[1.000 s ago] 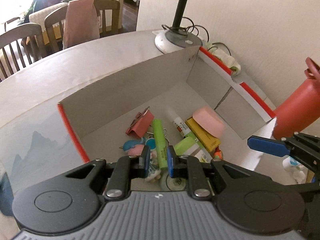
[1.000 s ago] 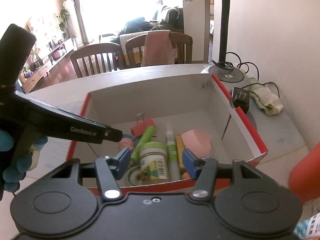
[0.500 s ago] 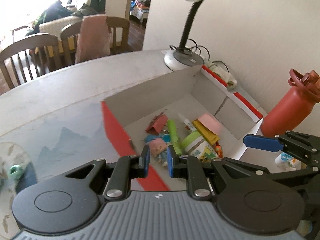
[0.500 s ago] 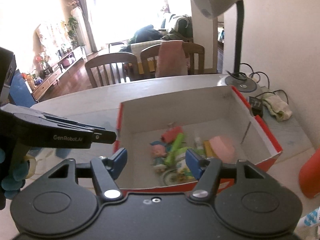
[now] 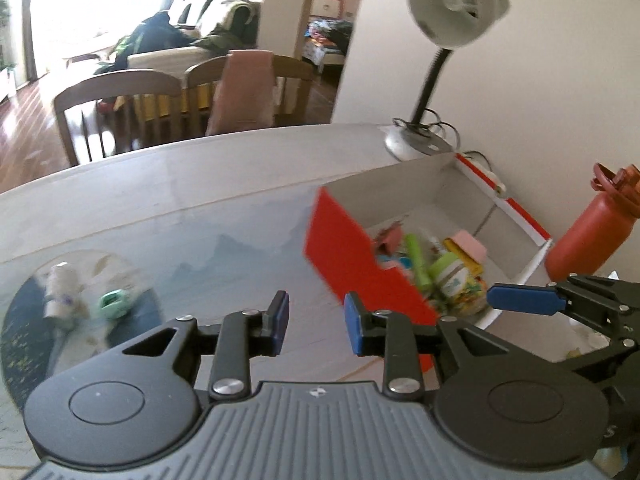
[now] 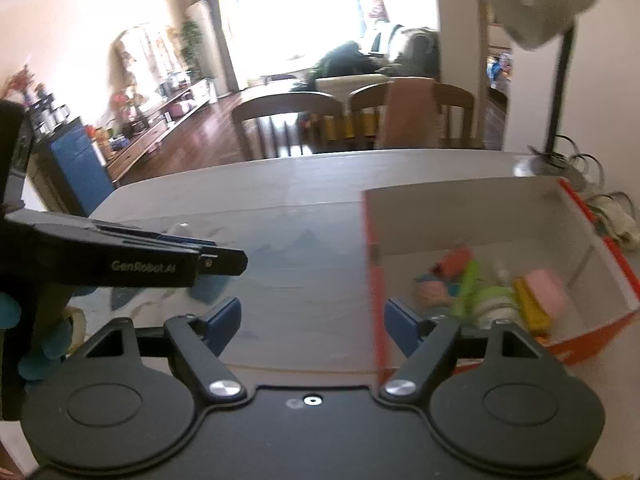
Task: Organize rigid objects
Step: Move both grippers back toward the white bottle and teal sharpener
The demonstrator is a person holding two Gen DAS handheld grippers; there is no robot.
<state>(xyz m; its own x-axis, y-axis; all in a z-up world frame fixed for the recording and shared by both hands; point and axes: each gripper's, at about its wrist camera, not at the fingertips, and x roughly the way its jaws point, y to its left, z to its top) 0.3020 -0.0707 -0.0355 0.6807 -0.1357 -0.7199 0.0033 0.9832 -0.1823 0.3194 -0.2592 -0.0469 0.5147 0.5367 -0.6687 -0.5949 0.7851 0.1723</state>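
Blurred throughout by motion; small contents hard to identify. Box [image 5: 420, 200] seen on right of worktop [image 5: 200, 200], red outside, white inside, open at top, its near red wall hiding part of the contents in both views. Inside, lying jumbled on the floor of the box: green marker [image 5: 416, 258] with long axis running near to far, green-lidded jar [image 5: 450, 270] tipped on its side, pink block [image 5: 468, 244] beside a yellow pack [image 6: 530, 308], red clip [image 5: 390, 238] at the far side. Further items beneath, too blurred to name.

Left gripper [image 5: 314, 318]: jaws apart by a narrow gap, just been opening, nothing between them, only bare worktop beyond. Right gripper [image 6: 312, 320]: jaws wide apart, just been opening, nothing held; near wall of box visible between them, not touched.

On left of worktop, on a dark round mat [image 5: 24, 312]: white bottle [image 5: 60, 296] lying down, long axis near to far, and a small green item [image 5: 116, 302], shape unclear.

Red flask [image 5: 588, 236] upright just right of box. Lamp [image 5: 452, 20] at far right, base just beyond box, cables beside it. Chairs [image 5: 120, 112] beyond far edge of worktop, one draped with pink cloth [image 5: 244, 88].
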